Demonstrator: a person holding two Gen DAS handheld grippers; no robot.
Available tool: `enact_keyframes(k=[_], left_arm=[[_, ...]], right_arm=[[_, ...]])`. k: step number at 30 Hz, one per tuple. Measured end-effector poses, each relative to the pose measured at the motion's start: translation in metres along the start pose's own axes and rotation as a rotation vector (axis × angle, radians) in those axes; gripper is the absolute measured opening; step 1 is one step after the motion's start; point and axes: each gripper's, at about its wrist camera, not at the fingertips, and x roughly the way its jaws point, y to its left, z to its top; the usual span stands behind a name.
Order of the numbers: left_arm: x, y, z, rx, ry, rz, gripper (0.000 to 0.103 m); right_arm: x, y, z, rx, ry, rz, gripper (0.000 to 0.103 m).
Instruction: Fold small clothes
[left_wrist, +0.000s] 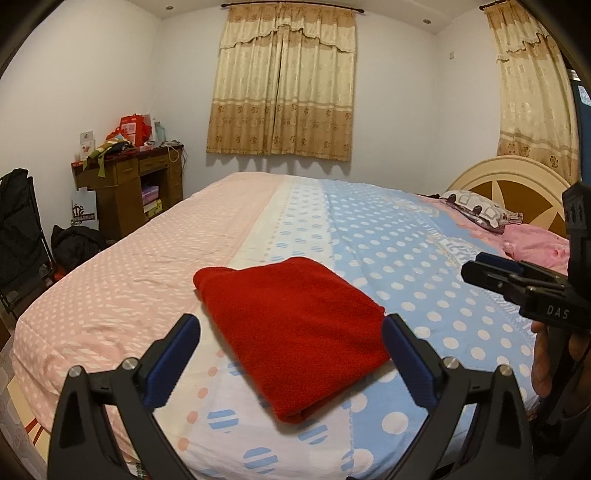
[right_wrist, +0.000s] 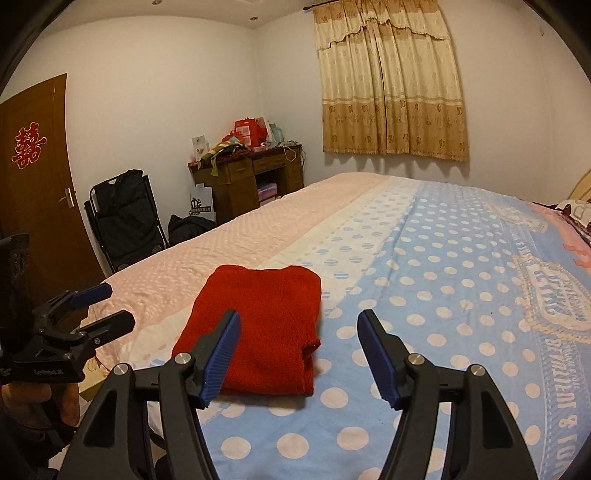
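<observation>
Above the near edge of the bed with the pink, white and blue polka-dot cover (left_wrist: 388, 236), both grippers hover level and point across the mattress toward the far wall. Held at the left, the left gripper (left_wrist: 291, 363) has its blue-padded fingers (left_wrist: 171, 363) spread wide, and they grasp nothing. The folded red fleece garment (left_wrist: 291, 332) lies flat on the cover just ahead of it, its near end framed between the two fingers, though whether the pads touch the cloth cannot be told. In the right wrist view the same garment (right_wrist: 258, 332) sits ahead and left of the right gripper (right_wrist: 299, 354), whose left finger (right_wrist: 219, 356) overlaps the garment's near left corner in the picture while the right finger stands over bare blue cover. That gripper is also spread wide and empty. From the left camera, the right gripper (left_wrist: 480, 267) shows at the right edge, a hand (left_wrist: 550, 365) beneath it. Beyond the bed stand a dark wooden desk (right_wrist: 255, 173) piled with clutter and beige patterned curtains (left_wrist: 282, 81).
</observation>
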Motion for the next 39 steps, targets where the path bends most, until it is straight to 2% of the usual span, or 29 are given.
enact_keyframes(k=[28, 39], left_arm=[[-0.005, -0.011, -0.004, 0.016, -0.002, 0.005, 0.103], [-0.010, -0.008, 0.003, 0.037, -0.013, 0.035, 0.103]], right_arm=[[-0.008, 0.004, -0.005, 0.002, -0.004, -0.005, 0.068], [-0.013, 0.004, -0.001, -0.009, -0.021, -0.011, 0.069]])
